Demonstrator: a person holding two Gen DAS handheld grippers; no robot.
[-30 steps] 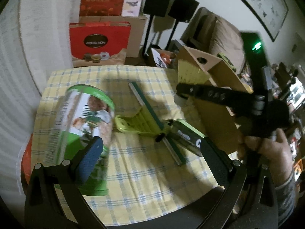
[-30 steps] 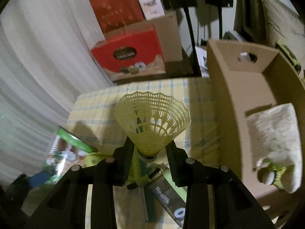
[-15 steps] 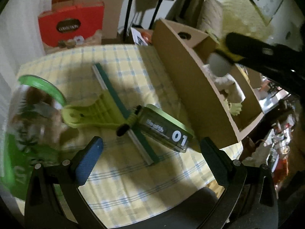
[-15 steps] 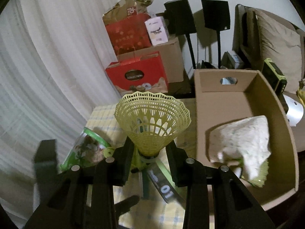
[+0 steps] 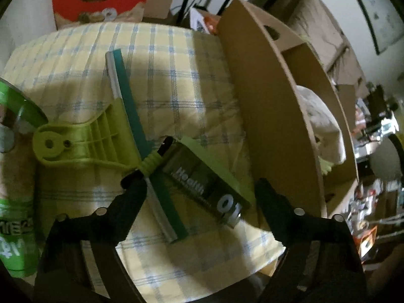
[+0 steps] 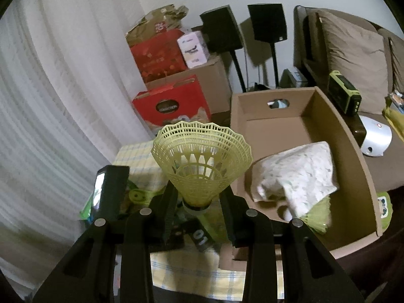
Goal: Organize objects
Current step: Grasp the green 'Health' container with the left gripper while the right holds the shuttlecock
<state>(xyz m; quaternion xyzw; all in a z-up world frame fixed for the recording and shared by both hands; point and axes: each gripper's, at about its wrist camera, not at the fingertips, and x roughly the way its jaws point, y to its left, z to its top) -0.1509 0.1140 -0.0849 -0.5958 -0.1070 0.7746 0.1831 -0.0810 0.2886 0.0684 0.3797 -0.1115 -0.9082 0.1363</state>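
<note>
The left tongs (image 5: 199, 197) have dropped, spread, over the dark box (image 5: 202, 176); the right tongs (image 6: 199, 202), raised, pinch the shuttlecock (image 6: 201, 161), cardboard tray (image 6: 353, 156) at 3 o'clock.

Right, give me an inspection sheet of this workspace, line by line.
Surface: table under a yellow checked cloth.
Job's things: yellow shuttlecock; cardboard box holding a white cloth bundle; green squeegee, dark "Health 01" box and green tin on the cloth.
Clutter: red gift boxes.
Grippers: left gripper open over the Health box; right gripper shut on the shuttlecock.
Cables: nothing seen.
Surroundings: curtain, speakers, sofa cushion.
</note>
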